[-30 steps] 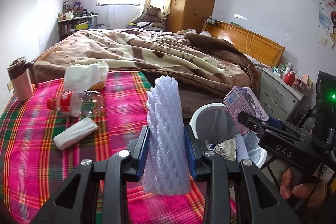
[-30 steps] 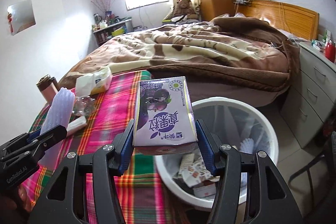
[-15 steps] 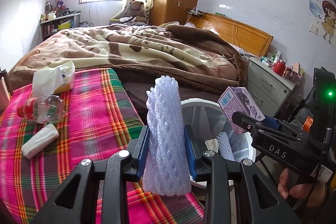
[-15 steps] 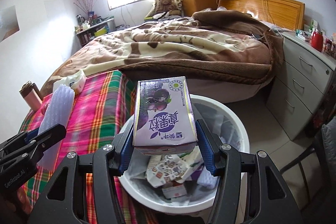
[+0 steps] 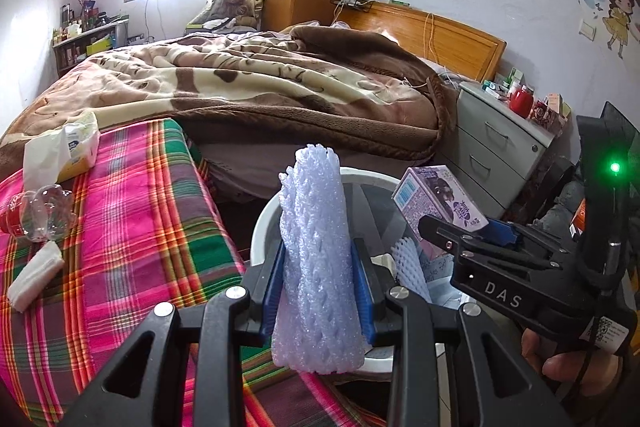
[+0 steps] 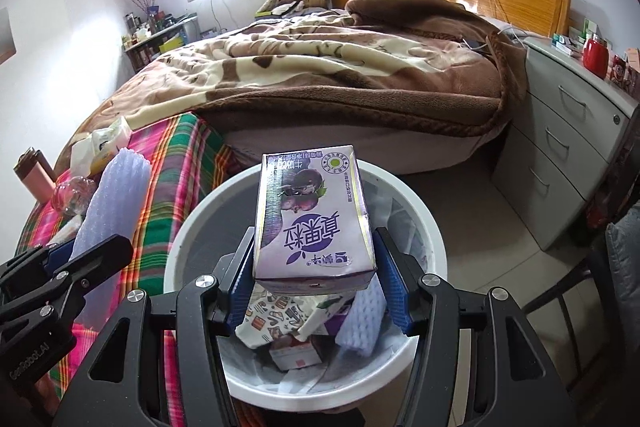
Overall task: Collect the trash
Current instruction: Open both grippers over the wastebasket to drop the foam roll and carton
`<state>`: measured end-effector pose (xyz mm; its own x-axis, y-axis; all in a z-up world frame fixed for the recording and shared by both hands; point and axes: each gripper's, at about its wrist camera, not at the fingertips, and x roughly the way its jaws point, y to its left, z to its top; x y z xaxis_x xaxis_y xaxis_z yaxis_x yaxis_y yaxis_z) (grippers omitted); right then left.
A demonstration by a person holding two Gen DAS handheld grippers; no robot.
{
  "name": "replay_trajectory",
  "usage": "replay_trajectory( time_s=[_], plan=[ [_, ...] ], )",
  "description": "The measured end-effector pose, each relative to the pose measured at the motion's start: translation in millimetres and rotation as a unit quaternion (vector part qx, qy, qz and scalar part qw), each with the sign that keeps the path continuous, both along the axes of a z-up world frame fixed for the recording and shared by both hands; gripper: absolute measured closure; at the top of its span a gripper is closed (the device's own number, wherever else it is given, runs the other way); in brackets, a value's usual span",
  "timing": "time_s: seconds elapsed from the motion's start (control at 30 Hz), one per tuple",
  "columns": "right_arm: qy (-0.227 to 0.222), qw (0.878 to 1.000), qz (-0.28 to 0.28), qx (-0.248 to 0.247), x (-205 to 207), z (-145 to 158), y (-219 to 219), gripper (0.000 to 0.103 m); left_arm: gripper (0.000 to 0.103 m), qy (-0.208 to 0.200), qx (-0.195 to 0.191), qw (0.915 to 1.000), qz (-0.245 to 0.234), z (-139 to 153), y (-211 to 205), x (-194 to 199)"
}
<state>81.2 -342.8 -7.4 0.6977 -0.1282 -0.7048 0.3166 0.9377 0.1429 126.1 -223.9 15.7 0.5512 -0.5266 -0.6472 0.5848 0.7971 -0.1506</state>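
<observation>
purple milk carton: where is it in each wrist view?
Left wrist: purple milk carton at right of centre, held in the right gripper, above the bin's far side.
Right wrist: purple milk carton at centre, clamped between the blue pads, directly over the bin.
Shared landmark: white trash bin, beside the plaid cloth.

Off to the left of my left tongs is the plaid-covered table (image 5: 132,227). On it, farthest left and nearest me, lies a folded white tissue (image 5: 34,277); just beyond that, a crushed clear bottle (image 5: 40,213) on its side; farther ahead, a soft tissue pack (image 5: 64,151) near the table's far edge. Right of the table, below and ahead of my right tongs, the tiled floor (image 6: 480,227) carries a white trash bin (image 6: 192,231), with the grey drawer cabinet (image 6: 568,155) standing farther right.
</observation>
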Motion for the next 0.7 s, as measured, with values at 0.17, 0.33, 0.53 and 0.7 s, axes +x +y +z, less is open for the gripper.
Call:
replay_trajectory(
  time_s=[0.17,0.33,0.53,0.7],
  plan=[
    [0.010,1.000,-0.006,-0.005,0.0,-4.2,-3.6,0.045,0.065,0.017,0.004,0.9998,-0.001,-7.2,-5.2,4.7],
    [0.017,1.000,-0.004,-0.008,1.1,-6.1,-4.2,0.045,0.047,0.021,0.000,0.9998,-0.007,-7.6,-4.5,3.9],
    [0.021,1.000,-0.002,-0.016,1.6,-6.1,-0.5,0.043,0.041,0.020,-0.003,0.9998,-0.005,-5.3,-0.9,2.6],
    [0.014,1.000,-0.003,-0.020,-1.2,-1.3,0.4,0.037,0.039,0.018,-0.010,0.9998,0.000,-1.9,8.2,1.3]
  ],
)
